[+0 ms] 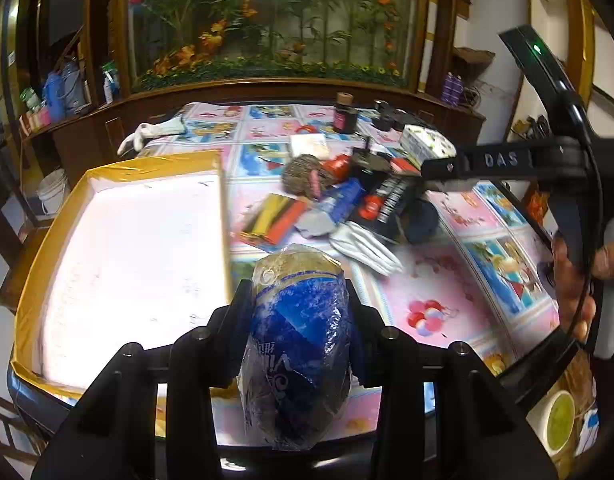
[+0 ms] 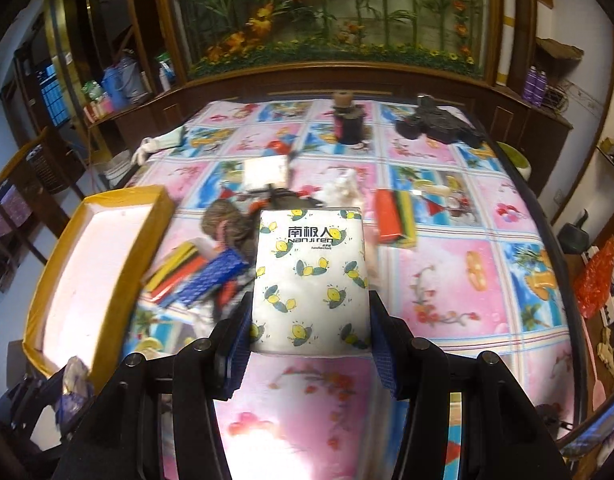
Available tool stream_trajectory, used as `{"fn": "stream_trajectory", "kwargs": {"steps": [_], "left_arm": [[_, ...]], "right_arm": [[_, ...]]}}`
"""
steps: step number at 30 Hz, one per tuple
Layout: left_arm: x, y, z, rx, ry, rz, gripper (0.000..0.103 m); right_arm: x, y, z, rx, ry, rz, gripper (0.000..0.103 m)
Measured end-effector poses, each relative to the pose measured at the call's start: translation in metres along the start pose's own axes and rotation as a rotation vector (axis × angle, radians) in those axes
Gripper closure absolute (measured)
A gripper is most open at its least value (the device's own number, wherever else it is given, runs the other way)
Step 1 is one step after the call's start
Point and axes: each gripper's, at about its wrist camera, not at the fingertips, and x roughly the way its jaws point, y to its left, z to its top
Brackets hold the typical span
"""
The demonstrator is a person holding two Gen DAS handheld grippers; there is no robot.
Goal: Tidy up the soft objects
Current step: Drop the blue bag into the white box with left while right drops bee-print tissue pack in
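My left gripper (image 1: 301, 304) is shut on a blue plastic-wrapped soft pack (image 1: 299, 344) and holds it above the table's near edge, just right of the yellow-rimmed white tray (image 1: 127, 248). My right gripper (image 2: 309, 312) is shut on a white tissue pack with lemon prints (image 2: 311, 272) and holds it above the table. In the left wrist view the right gripper (image 1: 431, 168) reaches in from the right with that tissue pack (image 1: 427, 144). A pile of soft items lies mid-table: a scouring ball (image 1: 303, 176), striped sponges (image 1: 275, 216), a white glove (image 1: 367, 246).
A dark jar (image 2: 347, 124) and black objects (image 2: 439, 124) stand at the table's far side. Another striped sponge pack (image 2: 395, 216) lies right of centre. A white glove (image 2: 147, 146) hangs off the far left edge. A green bowl (image 1: 561, 420) sits at the near right.
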Motion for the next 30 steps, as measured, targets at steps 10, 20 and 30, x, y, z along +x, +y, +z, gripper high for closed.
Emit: {"fn": "stream_trajectory", "kwargs": {"steps": [10, 20, 30], "left_arm": [[0.033, 0.117, 0.048, -0.126, 0.026, 0.119, 0.064], [0.115, 0.186, 0.082, -0.274, 0.12, 0.066, 0.063], [0.143, 0.215, 0.08, -0.448, 0.163, -0.035, 0.042]], "right_arm": [[0.041, 0.086, 0.041, -0.088, 0.076, 0.197, 0.052], [0.138, 0.168, 0.092, -0.154, 0.147, 0.284, 0.051], [0.21, 0.188, 0.112, -0.113, 0.18, 0.285, 0.044]]}}
